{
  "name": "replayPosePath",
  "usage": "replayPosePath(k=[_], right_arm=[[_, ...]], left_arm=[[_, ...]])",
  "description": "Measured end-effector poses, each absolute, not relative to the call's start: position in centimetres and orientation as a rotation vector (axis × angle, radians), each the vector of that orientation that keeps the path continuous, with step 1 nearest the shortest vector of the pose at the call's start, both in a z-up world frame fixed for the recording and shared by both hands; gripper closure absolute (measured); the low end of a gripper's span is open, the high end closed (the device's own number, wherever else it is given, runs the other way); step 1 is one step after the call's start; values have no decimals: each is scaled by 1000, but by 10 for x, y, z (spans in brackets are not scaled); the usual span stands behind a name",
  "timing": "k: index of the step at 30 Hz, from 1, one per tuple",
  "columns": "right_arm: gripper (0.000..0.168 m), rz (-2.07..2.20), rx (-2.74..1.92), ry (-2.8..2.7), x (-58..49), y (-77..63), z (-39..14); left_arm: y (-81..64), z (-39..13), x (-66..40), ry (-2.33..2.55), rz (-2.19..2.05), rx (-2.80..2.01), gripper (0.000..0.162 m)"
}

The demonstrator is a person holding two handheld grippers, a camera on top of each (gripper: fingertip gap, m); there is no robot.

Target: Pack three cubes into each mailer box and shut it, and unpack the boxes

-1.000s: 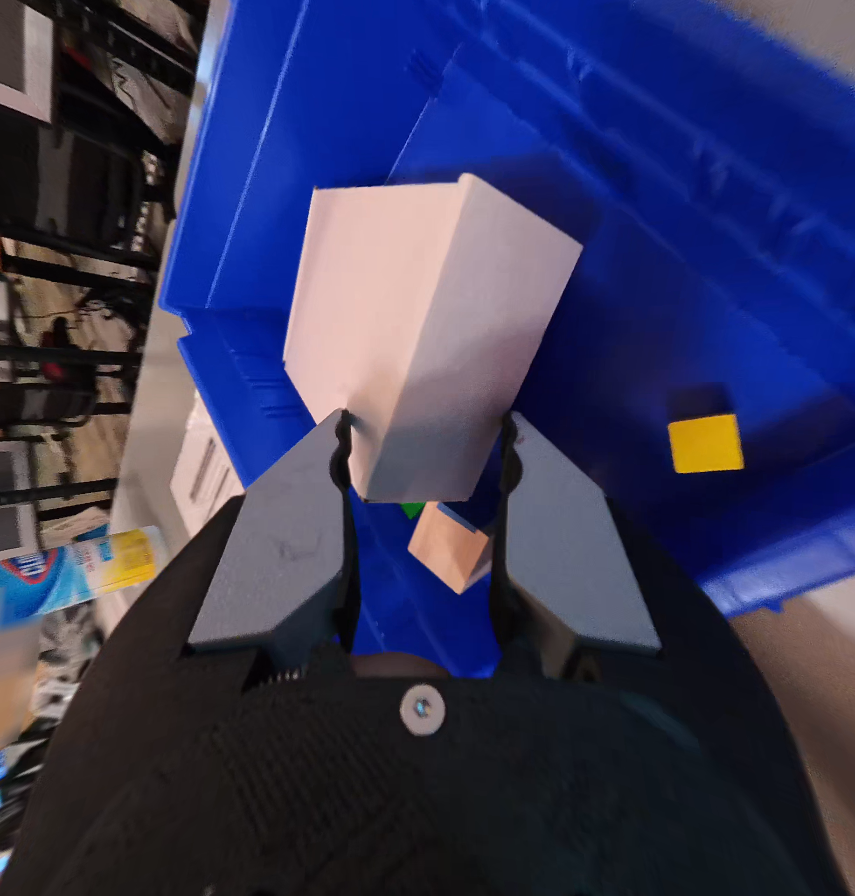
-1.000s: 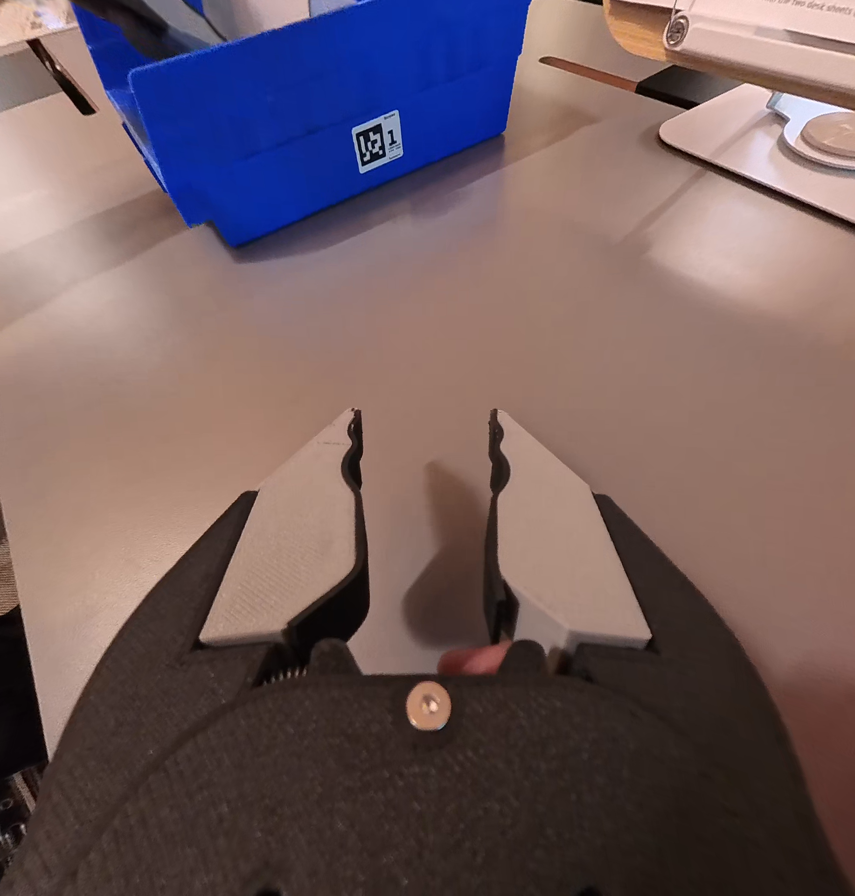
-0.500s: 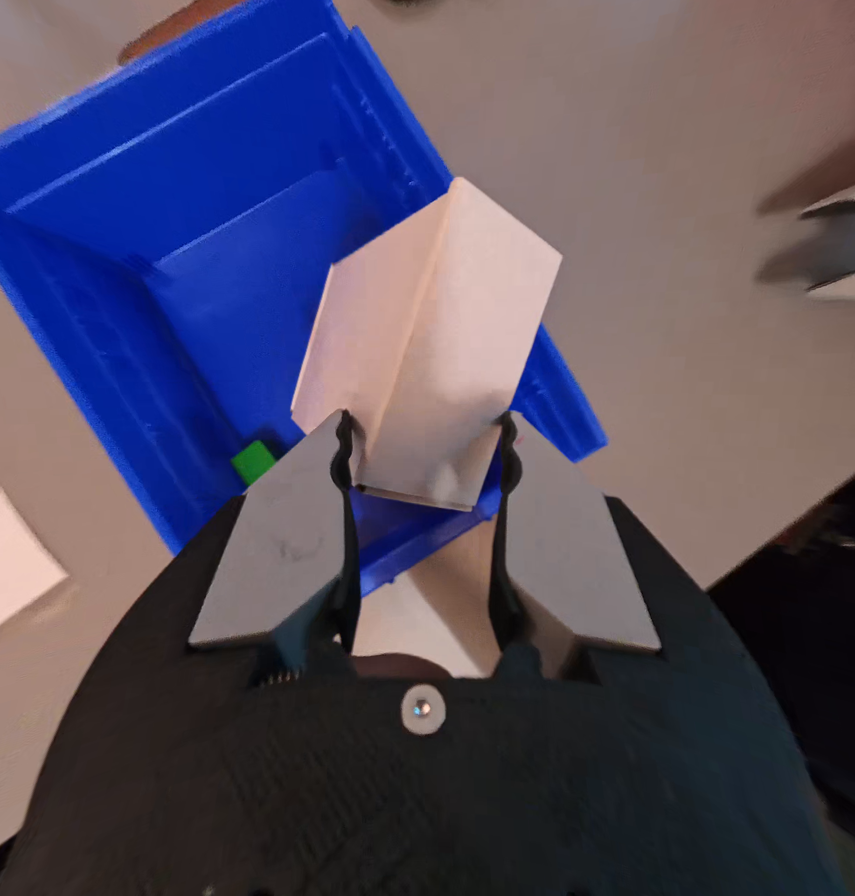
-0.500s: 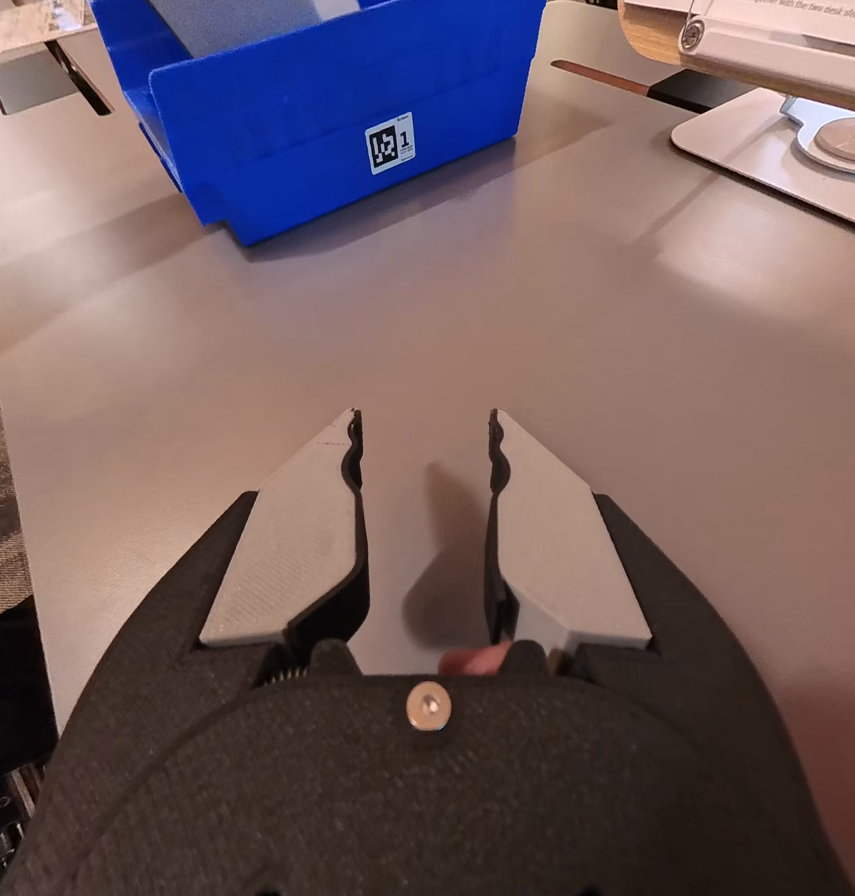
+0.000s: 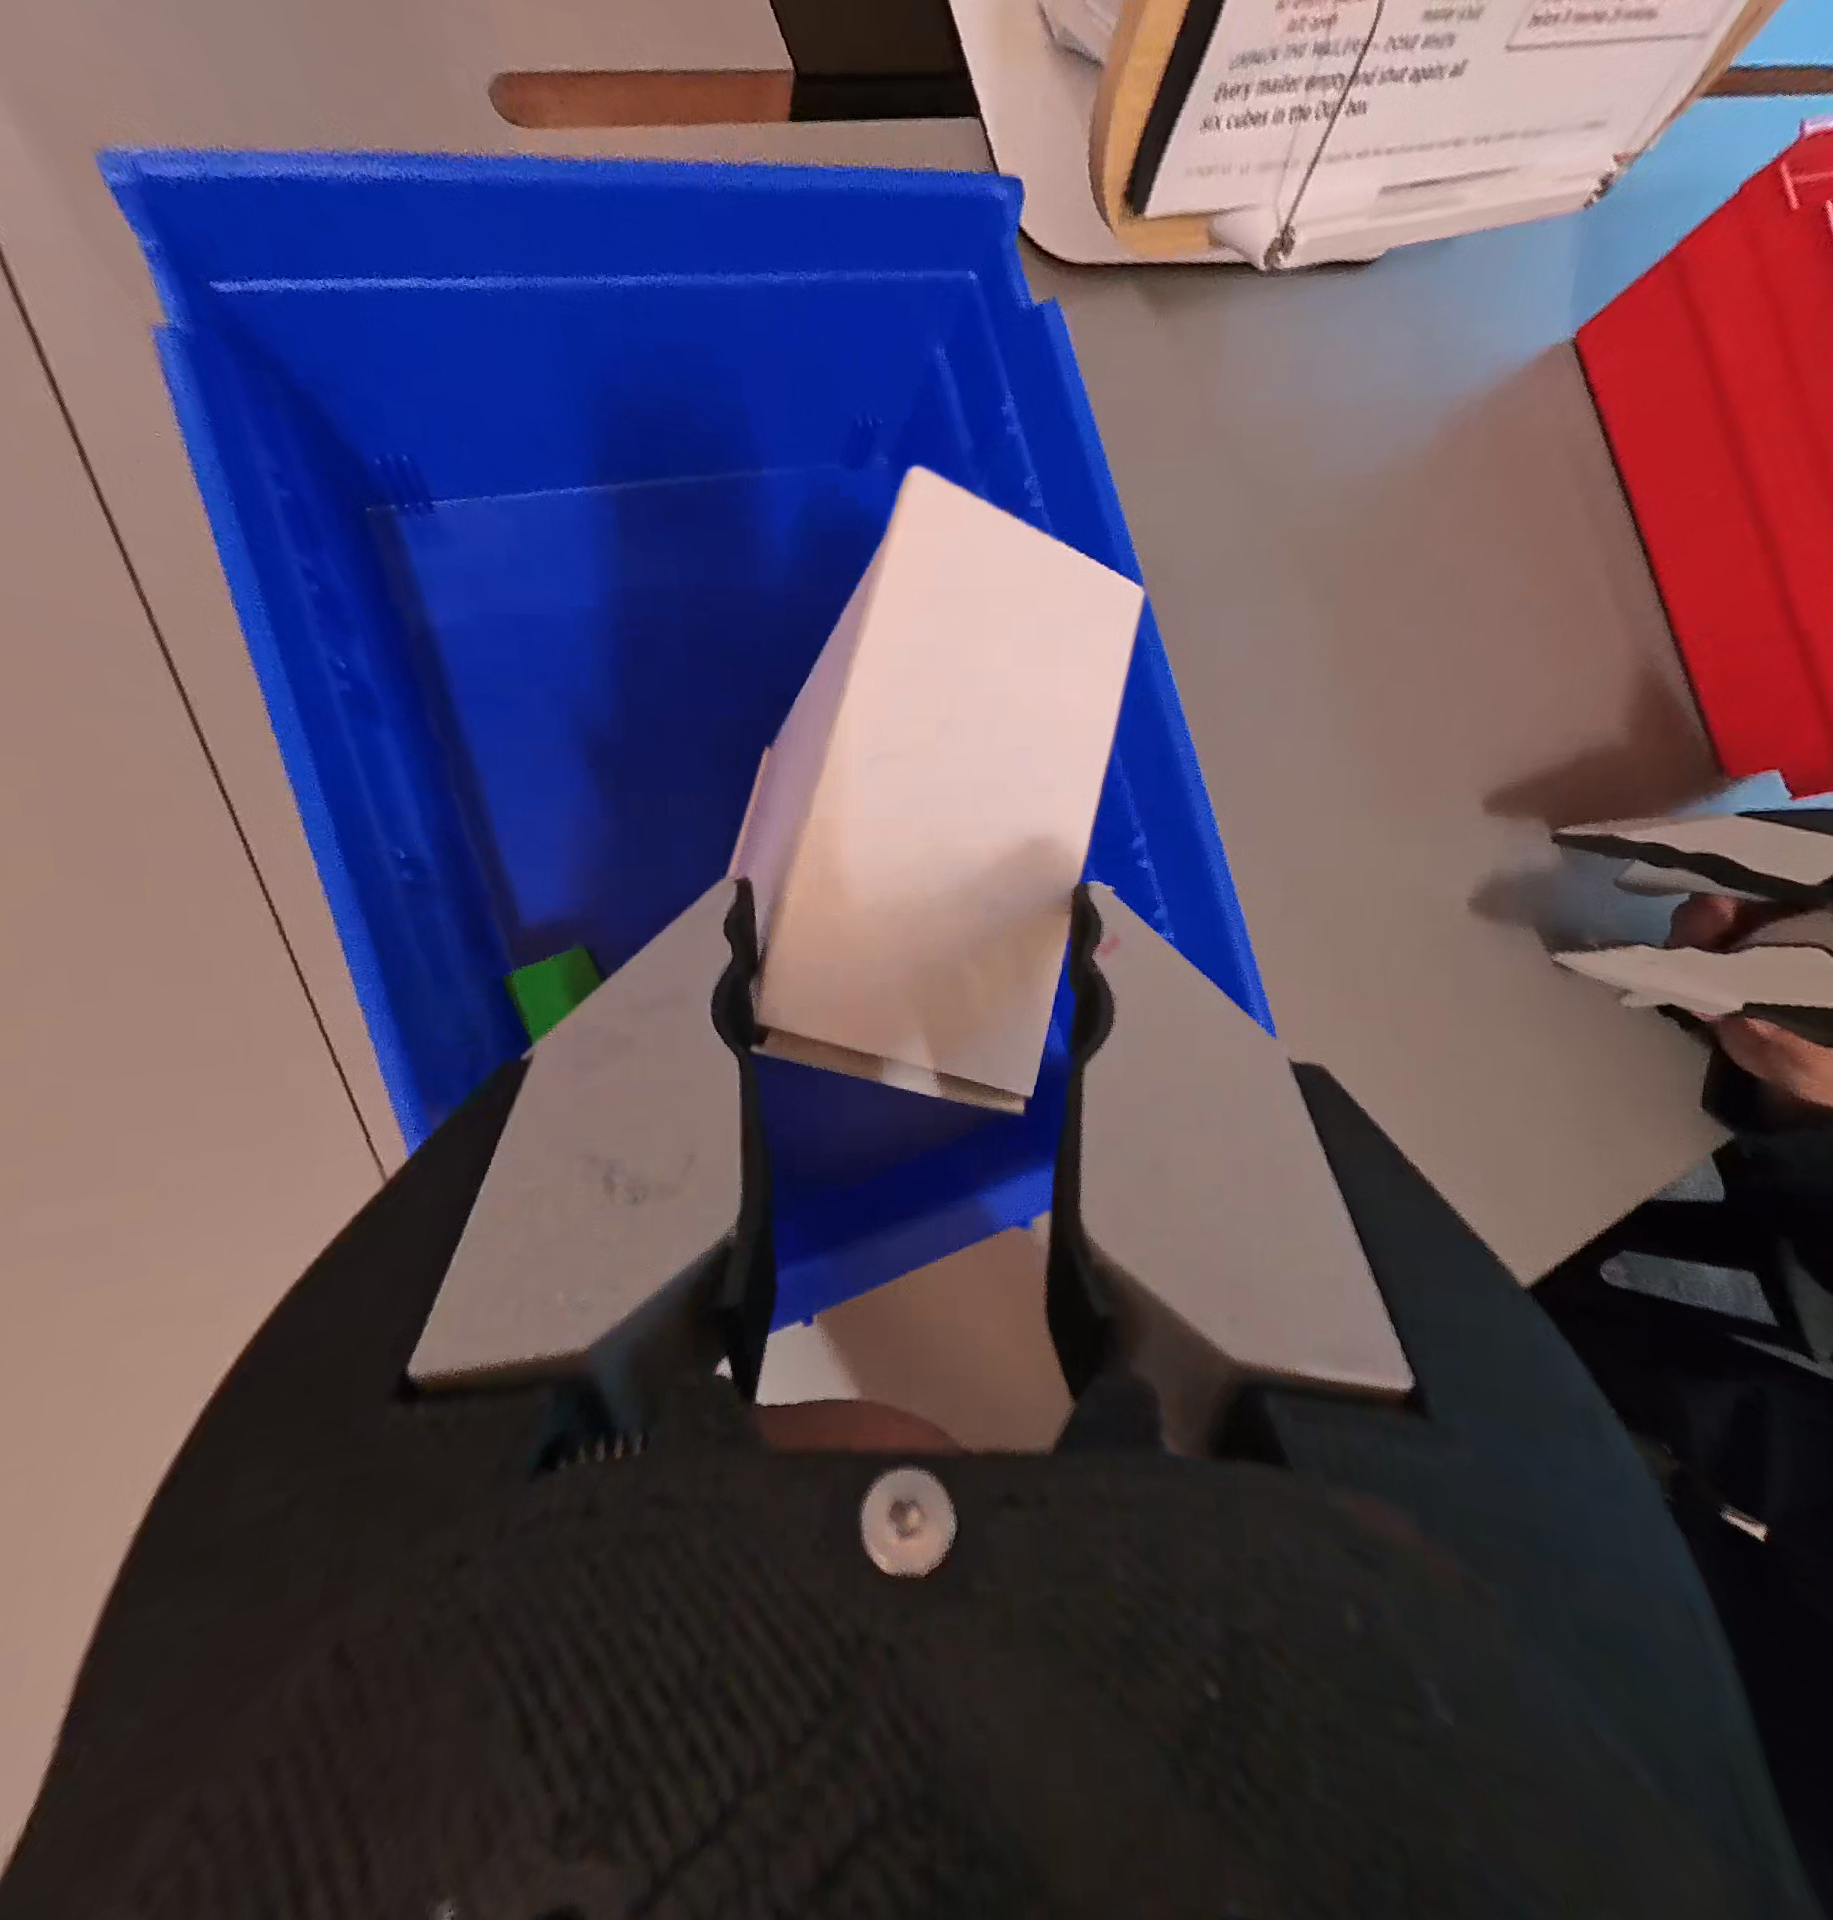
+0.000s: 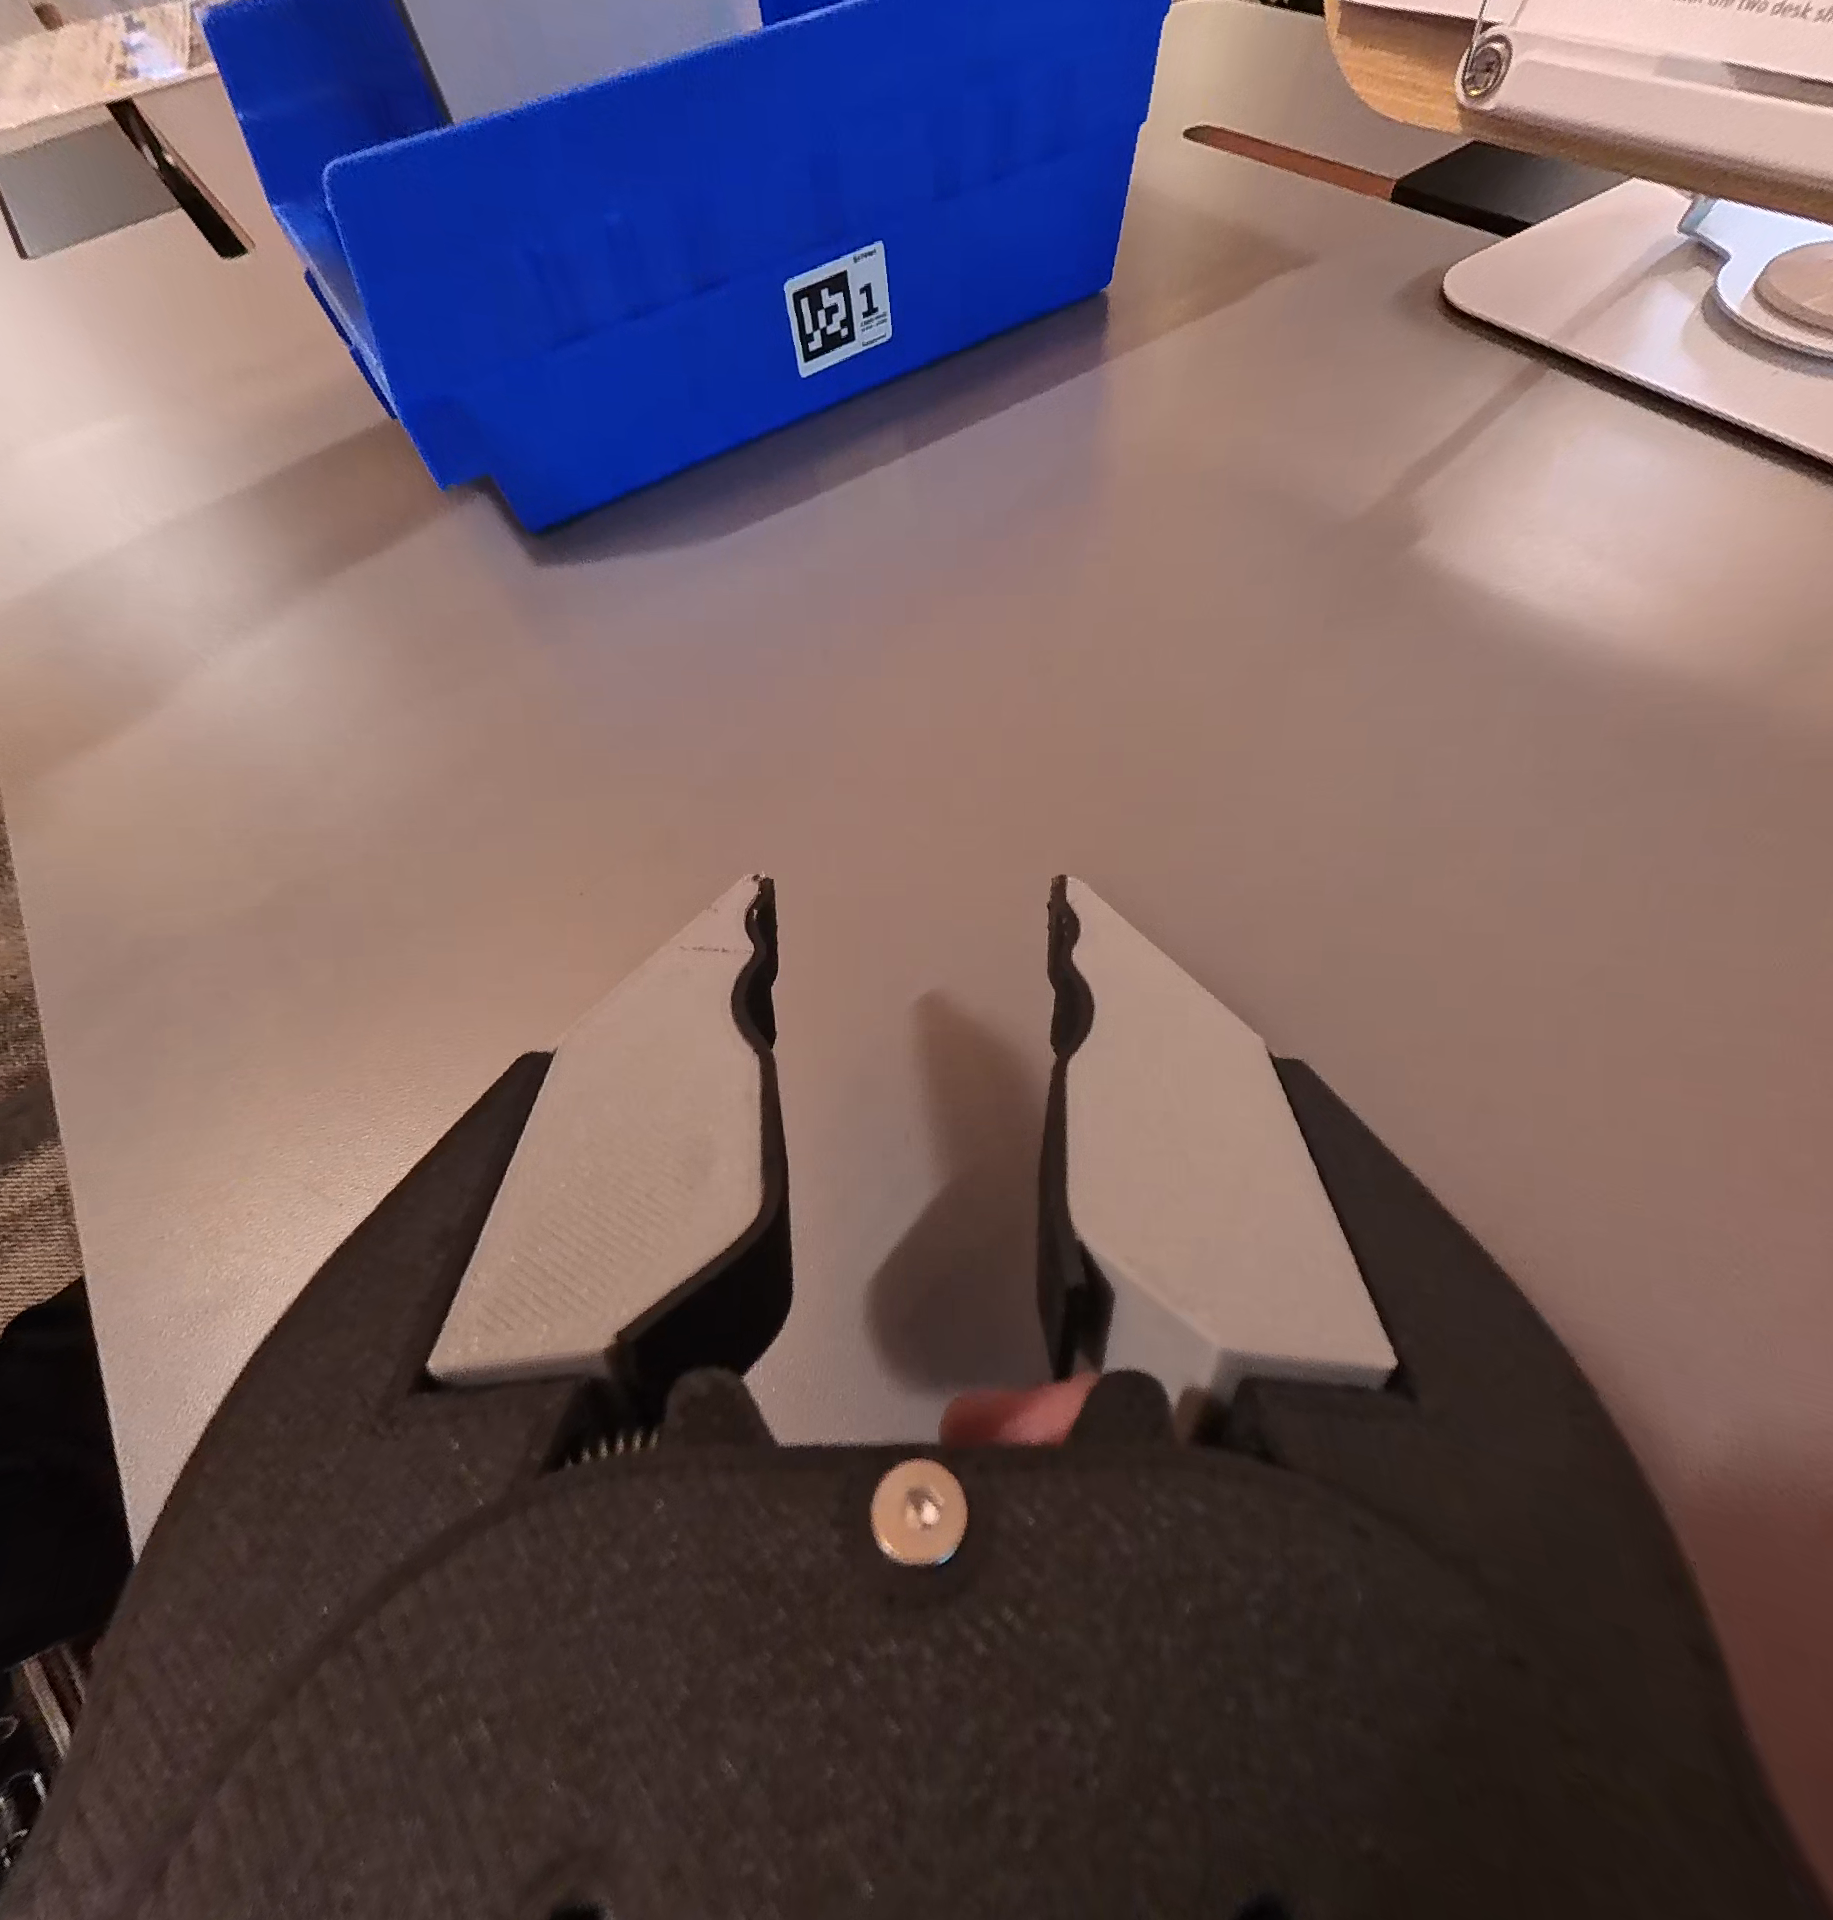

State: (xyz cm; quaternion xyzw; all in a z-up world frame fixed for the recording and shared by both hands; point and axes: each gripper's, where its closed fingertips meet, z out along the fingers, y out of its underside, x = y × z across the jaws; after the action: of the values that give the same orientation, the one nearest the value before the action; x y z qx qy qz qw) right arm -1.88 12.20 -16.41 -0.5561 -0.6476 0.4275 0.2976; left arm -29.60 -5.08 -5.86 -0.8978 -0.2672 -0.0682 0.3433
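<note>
1. Clamping the near end of a white mailer box (image 5: pixel 953 810), the left gripper (image 5: pixel 907 961) holds it tilted above the blue bin (image 5: pixel 579 436), its fingers pressing the box's two sides.
2. The box looks closed, though blur hides its flap edge.
3. A green cube (image 5: pixel 550 987) lies in the bin's near corner.
4. The right gripper (image 6: pixel 912 914) hovers low over the bare grey desk (image 6: pixel 995 644), jaws parted and empty, well apart from the bin.

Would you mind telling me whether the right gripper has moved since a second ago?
Yes. The right gripper has crept forward over the table toward the blue bin, which looms larger.
</note>
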Motion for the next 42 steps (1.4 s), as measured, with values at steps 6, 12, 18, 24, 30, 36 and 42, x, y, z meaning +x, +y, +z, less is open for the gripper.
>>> replayPosePath(k=[6,12,18,24,30,36,42], right_arm=[[118,1138,-1475,-1719,-19,122,-164],[118,1125,-1466,-1726,-19,121,-164],[118,1136,-1471,-1718,-18,122,-163],[118,1135,-1466,-1722,-18,121,-163],[119,1135,-1458,-1717,-18,121,-162],[119,1137,-1424,-1690,-18,122,-156],[119,1183,-1361,-1562,-17,133,-132]], left_arm=[[-47,-47,-300,-670,-113,-2324,101],[-41,-51,-295,-672,-97,-2357,76],[-47,-72,-304,-617,203,-2569,86],[-45,-83,-298,-474,375,-2683,95],[-42,-7,-285,-192,923,-2441,96],[-1,48,-174,194,1157,-1983,96],[22,37,-22,582,919,-1379,96]])
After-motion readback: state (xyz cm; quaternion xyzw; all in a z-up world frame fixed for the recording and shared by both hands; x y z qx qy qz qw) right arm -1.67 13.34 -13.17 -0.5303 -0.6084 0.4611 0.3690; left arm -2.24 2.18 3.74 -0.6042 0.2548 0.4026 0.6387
